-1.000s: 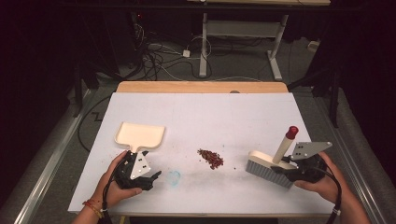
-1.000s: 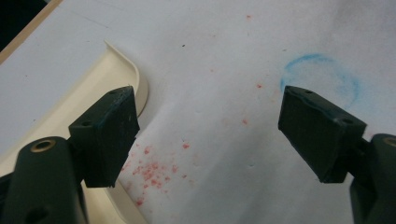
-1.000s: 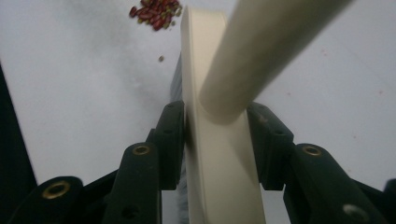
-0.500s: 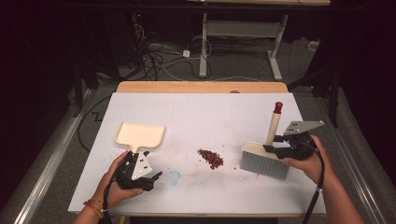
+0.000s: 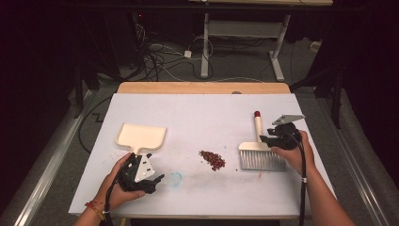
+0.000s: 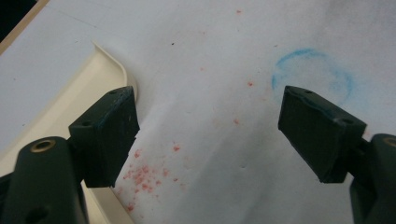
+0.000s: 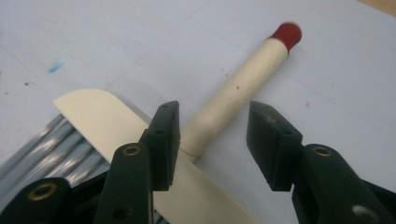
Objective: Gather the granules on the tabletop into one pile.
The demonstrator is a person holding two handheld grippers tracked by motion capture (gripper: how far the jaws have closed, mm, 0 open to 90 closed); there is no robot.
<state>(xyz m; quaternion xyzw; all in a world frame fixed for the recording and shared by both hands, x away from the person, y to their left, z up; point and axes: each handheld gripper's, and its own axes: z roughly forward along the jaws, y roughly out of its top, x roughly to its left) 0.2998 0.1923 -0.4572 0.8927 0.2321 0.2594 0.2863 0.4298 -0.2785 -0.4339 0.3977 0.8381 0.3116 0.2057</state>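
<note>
Brush (image 5: 260, 153) lies flat on the white table cover (image 5: 202, 113), on the right side, its cream handle (image 7: 233, 100) running away from the person toward the far edge and ending in a red cap (image 7: 286, 32), while the grey bristles (image 5: 261, 161) face the near edge; its long axis runs near to far. The right gripper (image 7: 212, 140) is over the base of the handle, where it meets the cream head; its jaws stand partly apart on either side of the handle, have just been closing, and the pads do not seem to press on it. The left gripper (image 6: 208, 135) rests near the front left with its jaws wide apart over bare cover and nothing between them, just beside the cream dustpan (image 5: 140, 137). A small heap of red crumbs (image 5: 212, 159) lies between dustpan and brush, and a faint blue ring mark (image 6: 310, 77) stains the cover. Beyond the cover shows a wooden table edge (image 5: 202, 87), then a dark floor with tangled cables (image 5: 160, 59) and a white desk frame (image 5: 240, 33). No writing can be read.
</note>
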